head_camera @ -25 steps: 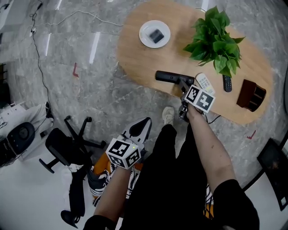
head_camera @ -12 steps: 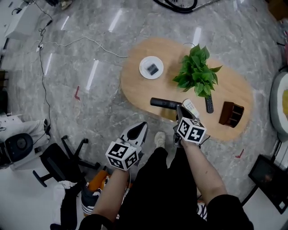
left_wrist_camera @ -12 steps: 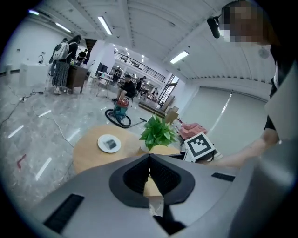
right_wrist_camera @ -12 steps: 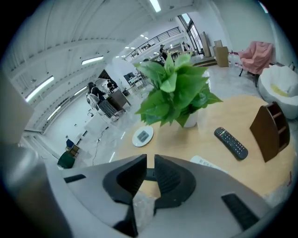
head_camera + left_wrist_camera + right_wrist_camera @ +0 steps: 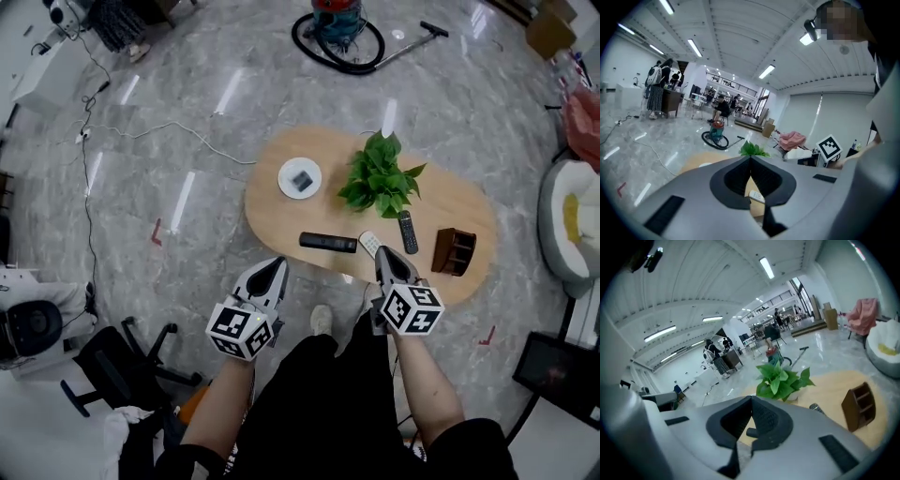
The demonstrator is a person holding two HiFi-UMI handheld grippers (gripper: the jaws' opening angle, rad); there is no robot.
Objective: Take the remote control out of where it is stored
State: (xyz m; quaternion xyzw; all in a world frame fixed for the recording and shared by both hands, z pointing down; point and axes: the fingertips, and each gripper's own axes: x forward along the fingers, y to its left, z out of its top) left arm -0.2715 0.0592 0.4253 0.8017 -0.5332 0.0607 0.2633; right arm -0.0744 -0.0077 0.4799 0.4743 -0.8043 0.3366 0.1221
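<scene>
On the oval wooden table lie a long black remote, a white remote and a second black remote. A brown wooden holder stands at the table's right end, with nothing showing in it. My right gripper hangs over the near table edge, just short of the white remote; its jaws have just been closing and are shut with nothing between them. Off the table's near-left side is my left gripper, shut and empty. In the right gripper view the holder is at the right.
A potted green plant and a white plate with a small dark object stand further back on the table. A vacuum cleaner is on the floor beyond, an office chair at the lower left and a white seat at the right.
Both grippers have lifted up and back from the table, which now looks smaller and farther. My right gripper left the spot by the white remote and its jaws closed empty.
</scene>
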